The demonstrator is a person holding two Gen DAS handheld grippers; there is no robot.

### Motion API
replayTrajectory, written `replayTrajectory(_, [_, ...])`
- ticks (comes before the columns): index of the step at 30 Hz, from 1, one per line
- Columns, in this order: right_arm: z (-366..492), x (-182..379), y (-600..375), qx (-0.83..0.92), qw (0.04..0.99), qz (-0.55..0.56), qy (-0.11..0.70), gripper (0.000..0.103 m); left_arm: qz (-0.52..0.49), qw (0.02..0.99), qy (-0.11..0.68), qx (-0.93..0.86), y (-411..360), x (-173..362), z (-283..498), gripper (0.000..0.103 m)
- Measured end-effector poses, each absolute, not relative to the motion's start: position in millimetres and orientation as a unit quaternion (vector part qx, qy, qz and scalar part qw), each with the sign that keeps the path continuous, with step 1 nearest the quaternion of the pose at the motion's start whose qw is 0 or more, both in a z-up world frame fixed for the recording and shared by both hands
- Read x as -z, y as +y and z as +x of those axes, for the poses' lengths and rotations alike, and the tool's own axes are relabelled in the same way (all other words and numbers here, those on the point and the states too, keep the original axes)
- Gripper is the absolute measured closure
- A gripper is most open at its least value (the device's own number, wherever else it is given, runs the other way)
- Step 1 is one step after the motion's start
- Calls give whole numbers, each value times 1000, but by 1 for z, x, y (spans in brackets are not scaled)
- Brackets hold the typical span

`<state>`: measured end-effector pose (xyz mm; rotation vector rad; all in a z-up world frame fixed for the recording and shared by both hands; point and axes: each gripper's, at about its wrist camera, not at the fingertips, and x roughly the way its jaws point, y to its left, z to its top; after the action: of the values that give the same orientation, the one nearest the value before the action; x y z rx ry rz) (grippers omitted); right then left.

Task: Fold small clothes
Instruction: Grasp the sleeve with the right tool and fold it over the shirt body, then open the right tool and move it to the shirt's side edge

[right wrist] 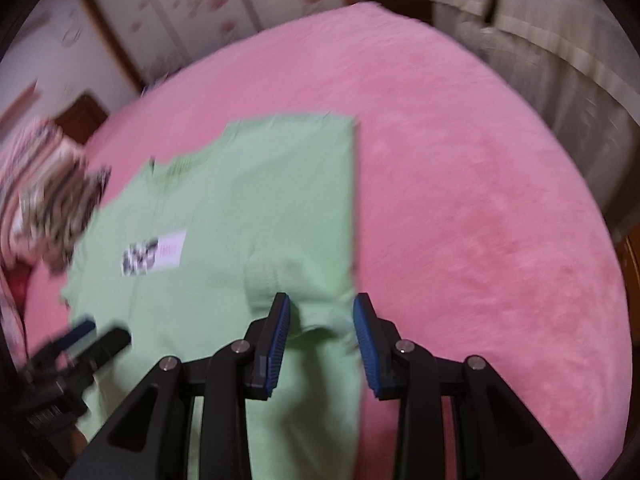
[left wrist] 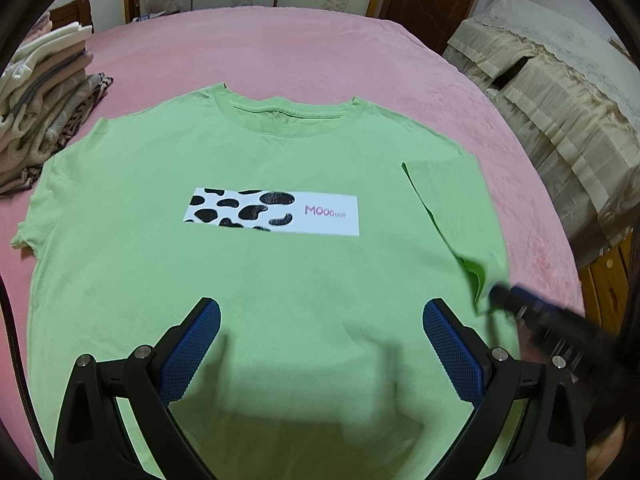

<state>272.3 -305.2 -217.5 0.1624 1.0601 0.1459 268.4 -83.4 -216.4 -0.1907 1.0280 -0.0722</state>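
A light green T-shirt (left wrist: 256, 280) lies front-up on a bed covered with a pink blanket (left wrist: 320, 52). Its neckline points toward the far wall, and a white strip printed with black cow spots (left wrist: 276, 212) crosses the chest. The shirt's right side is folded inward, so that edge runs straight and the sleeve (left wrist: 460, 216) lies on top of the body.

The left gripper (left wrist: 320, 344) hangs over the lower middle of the shirt, its blue-padded fingers (left wrist: 192, 352) spread wide with nothing between them.

The right gripper (right wrist: 322, 340) is at the folded right edge, near the hem. Its fingers (right wrist: 276, 344) stand partly open on either side of a raised ridge of green cloth; the pads do not seem to press on it, though the view is blurred.

A stack of folded clothes (left wrist: 44, 112) sits on the bed to the left of the shirt.
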Motion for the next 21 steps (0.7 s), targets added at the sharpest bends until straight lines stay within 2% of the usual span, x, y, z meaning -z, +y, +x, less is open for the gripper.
replayTrajectory(2, [269,220,-298,-71,860,63,501,70,-100,864,491,37,-83,216,275,2])
replayTrajectory(12, [242,199,-324,-95,868,126,470,70,-100,860,494,78,-101,216,339,2])
replayTrajectory(14, [236,197,-328,-97,869,134,467,70,-88,857,500,89,-109,221,355,8])
replayTrajectory(16, [231,198,-330,-96,868,140,467,70,-73,848,516,101,-118,229,372,24])
replayTrajectory(18, [227,199,-332,-95,866,143,470,70,-65,835,536,111,-126,241,389,34])
replayTrajectory(21, [219,204,-333,-90,865,140,474,70,-54,828,546,117,-135,251,403,35])
